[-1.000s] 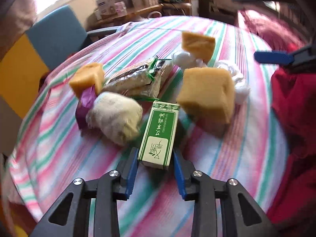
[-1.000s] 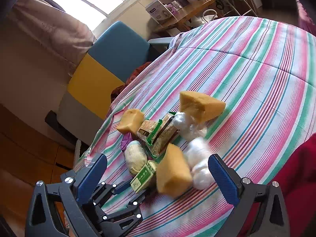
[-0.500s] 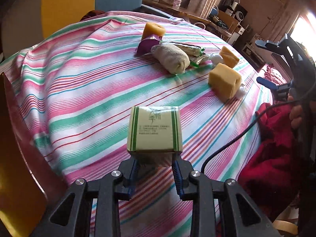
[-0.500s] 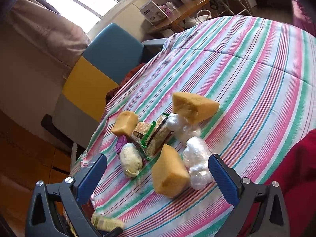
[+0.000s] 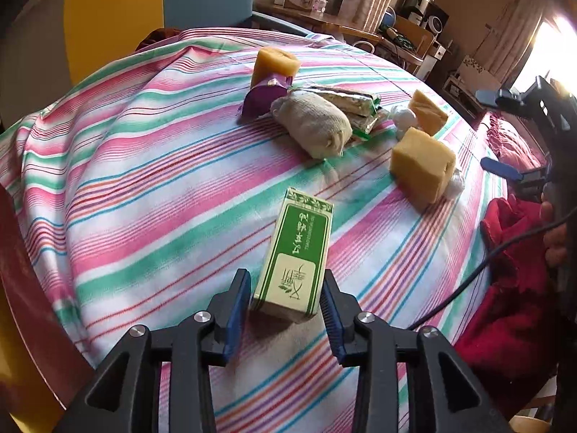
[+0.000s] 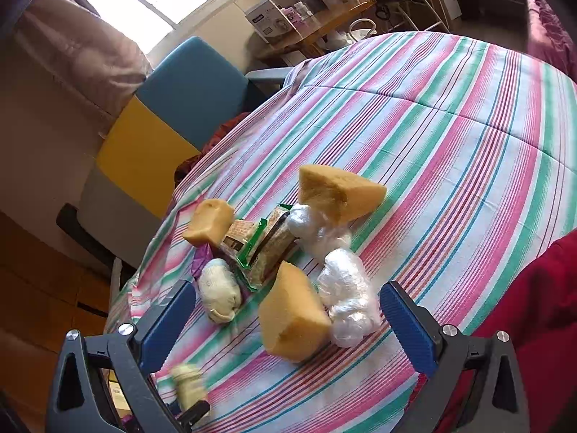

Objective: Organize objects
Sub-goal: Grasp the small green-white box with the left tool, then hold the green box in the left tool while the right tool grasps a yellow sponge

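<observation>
A green-and-cream box (image 5: 294, 263) lies flat on the striped tablecloth (image 5: 162, 187). My left gripper (image 5: 285, 305) straddles its near end and its jaws are opening; a thin gap shows at each pad. Beyond it lie a rolled pale sock (image 5: 312, 128), a purple packet (image 5: 265, 95), green-edged snack packs (image 5: 346, 106) and three yellow sponges (image 5: 422, 167). My right gripper (image 6: 288, 306) hangs wide open over the nearest sponge (image 6: 292, 319) and a plastic-wrapped bundle (image 6: 348, 306), touching neither. The box shows as a blur (image 6: 187, 386) at the lower left of the right wrist view.
A blue and yellow chair (image 6: 173, 108) stands past the table's far edge. Red cloth (image 5: 512, 281) and a black cable (image 5: 468, 285) lie at the right side. A side table with boxes (image 6: 277, 23) is behind. A hand (image 5: 551, 238) holds the right gripper.
My left gripper carried the green box out of the cluster to the near part of the table, laid it flat and parted its jaws. The right gripper has stayed in place.
</observation>
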